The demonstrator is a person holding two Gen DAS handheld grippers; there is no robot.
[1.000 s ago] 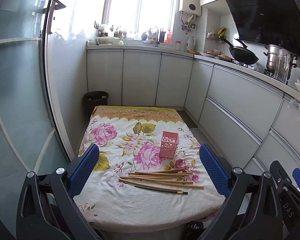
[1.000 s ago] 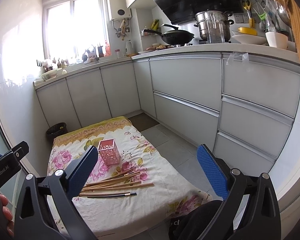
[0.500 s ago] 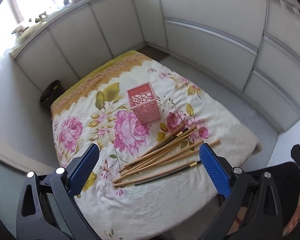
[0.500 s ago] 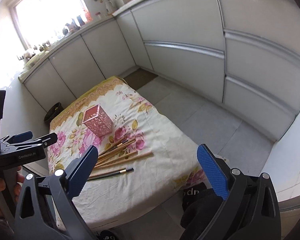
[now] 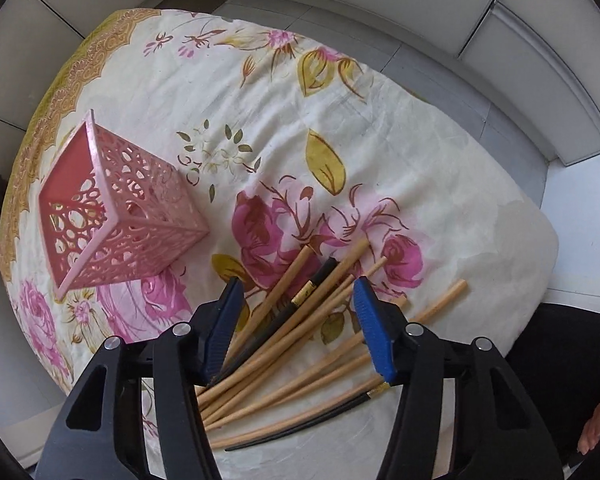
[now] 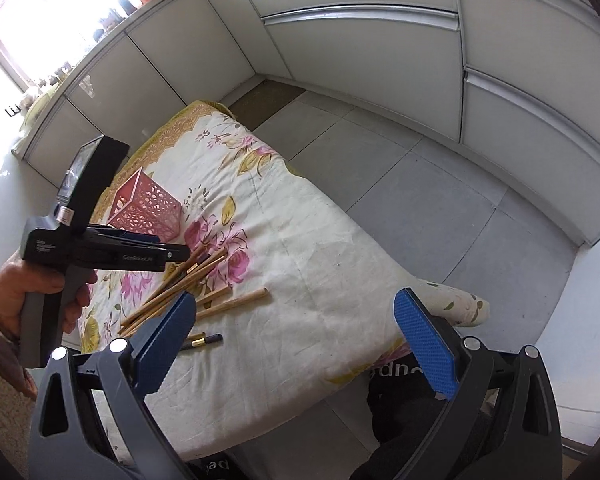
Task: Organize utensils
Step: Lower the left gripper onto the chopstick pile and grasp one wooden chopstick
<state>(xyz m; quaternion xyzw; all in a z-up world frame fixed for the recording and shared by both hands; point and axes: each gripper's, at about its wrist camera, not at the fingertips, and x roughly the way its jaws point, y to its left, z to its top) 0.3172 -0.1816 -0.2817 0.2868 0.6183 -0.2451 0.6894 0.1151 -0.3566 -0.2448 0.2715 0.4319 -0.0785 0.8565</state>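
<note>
A pile of wooden chopsticks with two black ones among them lies on the flowered cloth. My left gripper points straight down over the pile. Its jaws are closing, several sticks lie between them, and the pads stand clear of the sticks. A pink lattice holder stands upright to the left of the pile. In the right wrist view the left gripper hovers over the chopsticks, in front of the holder. My right gripper hangs wide open above the cloth's near right part, with nothing in it.
The cloth-covered low table stands on a grey tiled floor, with white kitchen cabinets behind and to the right. One black chopstick lies apart near the front edge. A person's hand holds the left gripper's handle.
The left gripper has dropped and tipped down onto the chopstick pile, and its jaws have narrowed. The right gripper has sunk and tilted down toward the table.
</note>
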